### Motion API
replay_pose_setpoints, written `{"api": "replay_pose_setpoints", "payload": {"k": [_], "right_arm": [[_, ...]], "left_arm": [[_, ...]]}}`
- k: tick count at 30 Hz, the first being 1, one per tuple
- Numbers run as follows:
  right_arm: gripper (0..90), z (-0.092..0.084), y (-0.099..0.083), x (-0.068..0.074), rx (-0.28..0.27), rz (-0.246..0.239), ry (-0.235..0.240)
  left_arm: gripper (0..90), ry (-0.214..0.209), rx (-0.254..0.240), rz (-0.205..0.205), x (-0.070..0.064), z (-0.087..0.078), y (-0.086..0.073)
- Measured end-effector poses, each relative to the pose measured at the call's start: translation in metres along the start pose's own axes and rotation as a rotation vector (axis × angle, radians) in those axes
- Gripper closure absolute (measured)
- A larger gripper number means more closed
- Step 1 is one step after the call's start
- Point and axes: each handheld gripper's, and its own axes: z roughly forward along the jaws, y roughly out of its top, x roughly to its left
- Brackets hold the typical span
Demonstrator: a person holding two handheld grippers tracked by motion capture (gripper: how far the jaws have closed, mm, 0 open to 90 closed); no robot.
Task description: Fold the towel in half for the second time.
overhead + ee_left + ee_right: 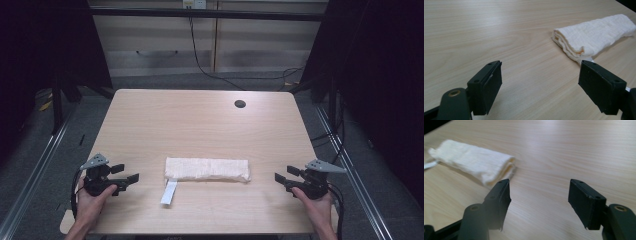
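The big pale wooden table has a small dark round hole in it, far back from the towel.

The folded cream cloth towel is the main thing. It lies flat in a long neat strip, near the front edge of the table & about in the middle. It looks done, prob. folded on purpose so it stays tidy.

A small white tag strip pokes out from the towel's front left corner, toward the person.

The left gripper sits well off the towel's left end, held in the person's hand. Its jaws are wide apart w/ nothing between them. The left gripper view has the towel's folded end ahead.

The right gripper sits off the towel's right end, not touching. Its jaws are wide apart too, w/ bare wood between. I think both hands stay back so the towel lies undisturbed.
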Motion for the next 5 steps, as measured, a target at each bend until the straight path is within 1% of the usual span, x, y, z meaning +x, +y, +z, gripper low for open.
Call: {"api": "replay_pose_setpoints", "payload": {"k": [1,2,3,4,5], "right_arm": [[33.7,0.0000,0.0000,0.0000,0.000,0.000,0.000],[32.8,0.0029,-0.0027,-0.0026,0.021,-0.002,-0.018],[31.0,0.0041,-0.0035,-0.0031,0.023,0.004,-0.021],[30.6,0.0053,-0.0038,-0.0027,0.027,0.002,-0.025],[30.6,0.0053,-0.0038,-0.0027,0.027,0.002,-0.025]], "left_arm": [[18.7,0.000,0.000,0.000,0.0000,0.0000,0.0000],[18.5,-0.019,-0.018,-0.001,0.0005,-0.0004,-0.0021],[17.9,-0.029,-0.017,0.012,-0.0003,-0.0002,-0.0043],[17.7,-0.026,-0.012,0.023,-0.0005,0.0001,-0.0046],[17.7,-0.026,-0.012,0.023,-0.0005,0.0001,-0.0046]]}}
